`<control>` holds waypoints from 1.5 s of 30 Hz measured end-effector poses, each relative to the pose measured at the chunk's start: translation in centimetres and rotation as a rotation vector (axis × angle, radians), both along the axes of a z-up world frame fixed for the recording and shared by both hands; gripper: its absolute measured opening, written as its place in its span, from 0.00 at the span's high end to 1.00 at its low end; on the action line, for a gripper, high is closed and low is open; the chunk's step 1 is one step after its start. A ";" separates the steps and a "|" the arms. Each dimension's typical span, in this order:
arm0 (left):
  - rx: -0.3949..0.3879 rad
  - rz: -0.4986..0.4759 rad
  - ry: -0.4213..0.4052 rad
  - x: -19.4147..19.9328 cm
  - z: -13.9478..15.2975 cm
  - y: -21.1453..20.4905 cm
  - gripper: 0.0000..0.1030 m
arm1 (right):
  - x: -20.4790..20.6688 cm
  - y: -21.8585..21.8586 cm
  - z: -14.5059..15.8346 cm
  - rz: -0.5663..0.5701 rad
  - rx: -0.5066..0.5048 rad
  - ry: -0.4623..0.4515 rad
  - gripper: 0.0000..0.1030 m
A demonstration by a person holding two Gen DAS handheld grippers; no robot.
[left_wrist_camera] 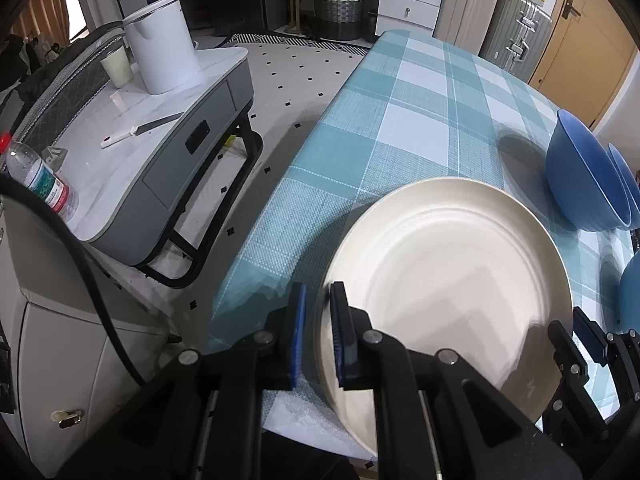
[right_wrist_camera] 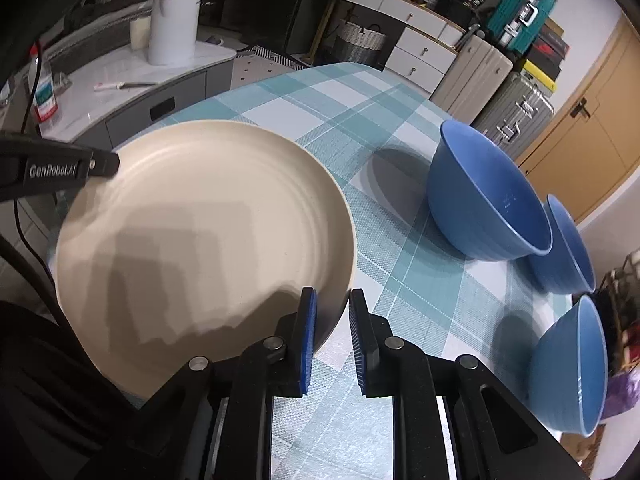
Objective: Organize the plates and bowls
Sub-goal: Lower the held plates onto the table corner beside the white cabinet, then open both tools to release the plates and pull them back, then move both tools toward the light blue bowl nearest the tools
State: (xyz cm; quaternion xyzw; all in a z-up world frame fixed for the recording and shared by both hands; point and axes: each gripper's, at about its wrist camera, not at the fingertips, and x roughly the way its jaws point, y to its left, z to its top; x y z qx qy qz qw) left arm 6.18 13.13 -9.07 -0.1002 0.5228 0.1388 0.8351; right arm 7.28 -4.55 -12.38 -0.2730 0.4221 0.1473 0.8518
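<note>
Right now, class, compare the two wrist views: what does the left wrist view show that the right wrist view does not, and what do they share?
Only the left wrist view: the left tool closed on the cream plate's rim, and the floor with small black squares.

Only the right wrist view: a third blue bowl shown whole, the teal case on the stacked luggage, and the right tool astride the plate's near rim, the right-hand pad clear of it.

Both: the cream plate, the checked tablecloth, blue bowls, the white kettle and the woven basket.
</note>
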 end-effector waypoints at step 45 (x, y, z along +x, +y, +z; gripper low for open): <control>0.097 -0.266 -0.556 -3.1 10.5 -15.2 0.54 | -6.8 -19.7 11.5 -0.188 0.663 -0.432 0.07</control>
